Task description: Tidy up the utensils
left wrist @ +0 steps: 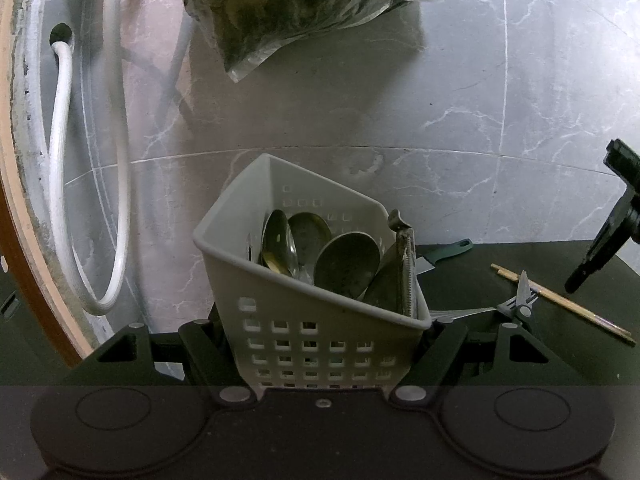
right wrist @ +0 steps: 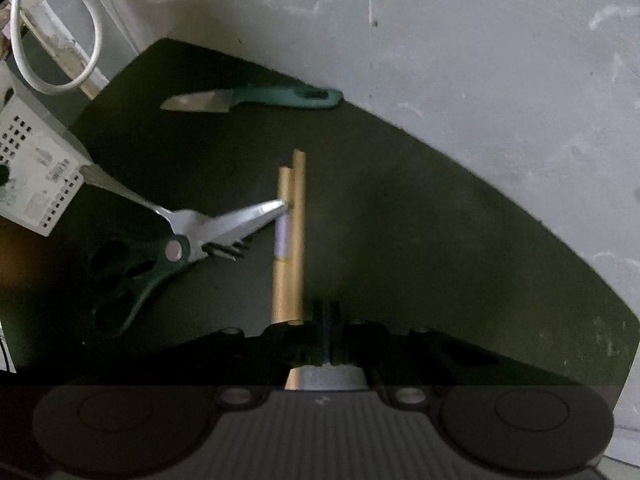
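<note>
Left wrist view: left gripper [left wrist: 320,344] clamps basket [left wrist: 304,320]; right gripper [right wrist: 326,334], level, pinched together beside chopsticks [right wrist: 289,240].

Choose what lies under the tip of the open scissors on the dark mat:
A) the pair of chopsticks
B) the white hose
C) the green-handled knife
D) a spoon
A: in the right wrist view one blade tip of the scissors rests across the chopsticks; the knife lies apart, farther back.

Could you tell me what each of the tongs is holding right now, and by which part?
Left tongs clamp the utensil basket by its lower side walls. Right tongs are shut beside the chopsticks' near ends; a hold cannot be told.
</note>
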`<state>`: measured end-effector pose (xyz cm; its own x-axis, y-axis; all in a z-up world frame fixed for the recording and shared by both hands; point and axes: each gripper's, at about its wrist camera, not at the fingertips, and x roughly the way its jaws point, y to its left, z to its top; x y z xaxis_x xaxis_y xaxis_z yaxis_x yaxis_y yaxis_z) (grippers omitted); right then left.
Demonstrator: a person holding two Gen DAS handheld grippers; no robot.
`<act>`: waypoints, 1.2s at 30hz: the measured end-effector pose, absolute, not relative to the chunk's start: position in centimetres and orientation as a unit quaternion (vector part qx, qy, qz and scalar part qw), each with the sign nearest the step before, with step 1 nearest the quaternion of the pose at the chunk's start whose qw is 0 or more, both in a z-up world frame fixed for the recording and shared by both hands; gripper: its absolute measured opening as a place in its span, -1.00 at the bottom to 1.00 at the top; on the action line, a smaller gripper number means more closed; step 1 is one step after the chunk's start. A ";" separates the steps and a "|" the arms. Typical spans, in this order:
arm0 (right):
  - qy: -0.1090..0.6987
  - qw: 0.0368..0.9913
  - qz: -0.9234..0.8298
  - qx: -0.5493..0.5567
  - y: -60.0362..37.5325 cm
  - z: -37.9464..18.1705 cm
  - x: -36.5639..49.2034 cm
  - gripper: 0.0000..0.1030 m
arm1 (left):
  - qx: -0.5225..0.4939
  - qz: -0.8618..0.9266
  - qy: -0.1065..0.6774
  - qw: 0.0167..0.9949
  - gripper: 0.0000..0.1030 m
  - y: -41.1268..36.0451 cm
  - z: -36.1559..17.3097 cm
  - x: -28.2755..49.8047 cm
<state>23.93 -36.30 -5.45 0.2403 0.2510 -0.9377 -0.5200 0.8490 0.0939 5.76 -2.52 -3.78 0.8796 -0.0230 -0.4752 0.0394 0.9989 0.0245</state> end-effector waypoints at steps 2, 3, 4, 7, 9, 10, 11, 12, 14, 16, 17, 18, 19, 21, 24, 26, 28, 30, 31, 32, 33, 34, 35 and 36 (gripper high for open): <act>0.562 0.782 0.246 -0.109 -36.4 -5.5 23.7 -0.99 | 0.017 -0.018 0.246 0.969 0.49 -2.5 -3.7 5.8; 0.560 0.785 0.245 -0.102 -36.5 -5.4 23.5 -0.97 | 0.018 -0.018 0.246 0.969 0.49 -2.5 -3.7 5.8; 0.560 0.786 0.245 -0.095 -36.6 -5.3 23.3 -0.84 | 0.018 -0.019 0.246 0.969 0.49 -2.4 -3.7 5.7; 0.564 0.784 0.249 -0.075 -36.8 -5.1 22.1 -0.40 | 0.018 -0.021 0.246 0.969 0.49 -2.4 -3.7 5.7; 0.563 0.783 0.256 -0.073 -36.4 -4.8 20.6 -0.31 | 0.018 -0.022 0.246 0.969 0.49 -2.4 -3.7 5.7; 0.562 0.782 0.259 -0.074 -36.2 -4.7 19.9 -0.28 | 0.018 -0.023 0.245 0.969 0.49 -2.3 -3.7 5.7; 0.561 0.781 0.264 -0.074 -35.8 -4.7 19.1 -0.17 | 0.018 -0.023 0.245 0.969 0.49 -2.3 -3.7 5.7; 0.561 0.780 0.266 -0.077 -35.5 -4.8 18.6 -0.11 | 0.019 -0.024 0.245 0.969 0.49 -2.3 -3.7 5.7; 0.560 0.778 0.267 -0.094 -34.7 -5.1 17.5 -0.08 | 0.019 -0.027 0.245 0.969 0.49 -2.2 -3.7 5.7; 0.561 0.779 0.257 -0.114 -34.0 -5.5 16.8 -0.07 | 0.020 -0.030 0.246 0.969 0.49 -2.1 -3.7 5.8; 0.565 0.777 0.251 -0.119 -33.8 -5.8 16.6 -0.05 | 0.021 -0.032 0.246 0.968 0.49 -2.0 -3.7 5.9; 0.562 0.780 0.247 -0.125 -33.6 -5.9 16.4 -0.08 | 0.021 -0.033 0.247 0.968 0.49 -2.0 -3.7 5.9; 0.562 0.779 0.245 -0.129 -33.4 -5.9 16.3 -0.09 | 0.022 -0.035 0.247 0.968 0.49 -2.0 -3.7 5.9; 0.562 0.781 0.240 -0.133 -33.2 -5.8 16.5 -0.23 | 0.022 -0.036 0.246 0.968 0.49 -2.0 -3.7 5.9; 0.565 0.780 0.236 -0.129 -32.9 -5.8 17.5 -0.45 | 0.023 -0.041 0.246 0.968 0.49 -1.9 -3.7 5.8; 0.563 0.783 0.234 -0.126 -32.5 -5.8 18.4 -0.47 | 0.024 -0.044 0.246 0.968 0.49 -1.8 -3.7 5.8; 0.557 0.786 0.233 -0.134 -31.9 -5.8 19.0 -0.47 | 0.025 -0.046 0.246 0.968 0.49 -1.7 -3.8 5.8; 0.559 0.783 0.238 -0.131 -31.3 -5.8 19.7 -0.52 | 0.025 -0.048 0.245 0.968 0.49 -1.7 -3.8 5.8; 0.562 0.782 0.235 -0.133 -31.0 -5.8 20.1 -0.70 | 0.025 -0.048 0.245 0.968 0.49 -1.7 -3.8 5.8; 0.565 0.780 0.232 -0.134 -30.7 -5.7 20.5 -0.72 | 0.025 -0.049 0.245 0.968 0.49 -1.7 -3.8 5.8; 0.568 0.779 0.233 -0.128 -30.7 -5.7 20.7 -0.73 | 0.025 -0.050 0.245 0.968 0.49 -1.6 -3.8 5.8; 0.571 0.777 0.232 -0.127 -30.7 -5.7 20.8 -0.75 | 0.026 -0.050 0.244 0.968 0.49 -1.6 -3.8 5.8; 0.571 0.777 0.233 -0.127 -30.7 -5.7 20.7 -0.76 | 0.025 -0.050 0.244 0.968 0.49 -1.6 -3.8 5.8; 0.569 0.778 0.232 -0.128 -30.7 -5.8 20.6 -0.77 | 0.023 -0.051 0.243 0.968 0.49 -1.6 -3.8 5.8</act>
